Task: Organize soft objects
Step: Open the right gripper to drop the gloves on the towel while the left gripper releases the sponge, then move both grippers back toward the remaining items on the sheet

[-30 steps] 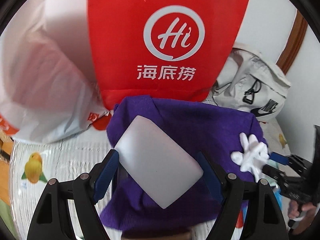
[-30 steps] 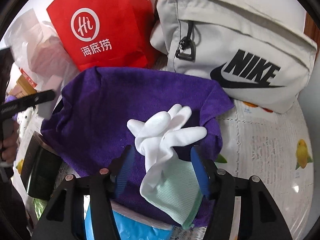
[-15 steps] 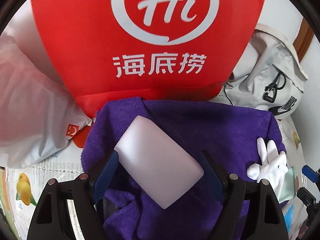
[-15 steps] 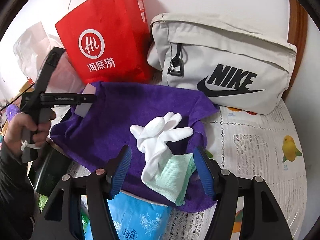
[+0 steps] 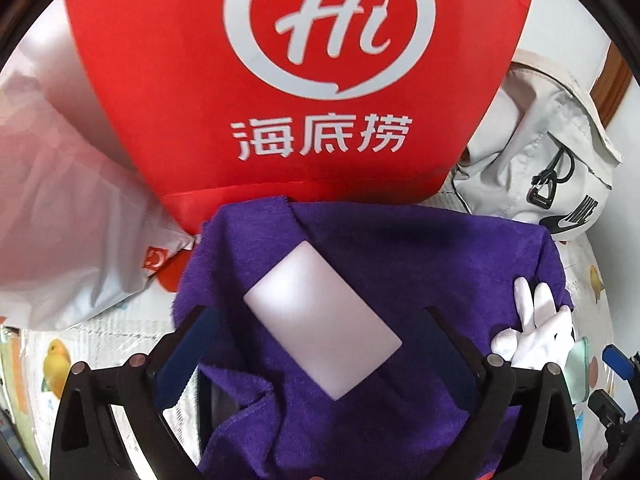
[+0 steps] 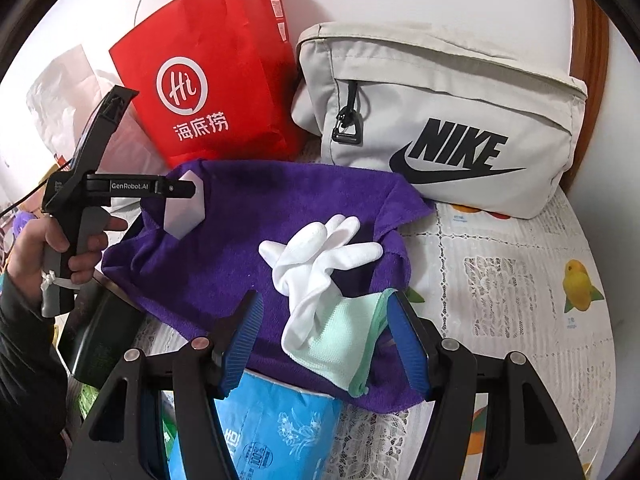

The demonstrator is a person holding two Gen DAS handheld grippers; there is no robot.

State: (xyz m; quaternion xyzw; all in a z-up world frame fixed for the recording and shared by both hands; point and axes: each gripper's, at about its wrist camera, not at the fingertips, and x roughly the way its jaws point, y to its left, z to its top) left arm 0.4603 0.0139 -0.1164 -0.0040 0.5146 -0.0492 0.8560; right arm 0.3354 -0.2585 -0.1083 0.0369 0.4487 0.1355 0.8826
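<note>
A purple towel [image 6: 248, 240] lies spread on the table; it also fills the lower left wrist view [image 5: 420, 264]. A pair of white gloves with pale green cuffs [image 6: 320, 264] lies on the towel's right part and shows at the right of the left wrist view [image 5: 536, 332]. My right gripper [image 6: 326, 336] is open, its blue fingers either side of the glove cuff. My left gripper [image 5: 316, 344] is wide open, with a pale translucent block [image 5: 320, 320] diagonal between the fingers, over the towel's left end; the right wrist view shows the block [image 6: 185, 210] at that gripper's tip.
A red paper bag [image 6: 212, 92] stands behind the towel, a grey Nike bag [image 6: 440, 128] to its right, a white plastic bag [image 5: 60, 232] to its left. A blue tissue pack [image 6: 260, 432] and a dark box [image 6: 100, 336] lie at the near edge, on a lace tablecloth [image 6: 520, 280].
The left gripper has moved forward toward the red bag with the pale block still between its fingers. The right gripper has drawn back and up from the gloves.
</note>
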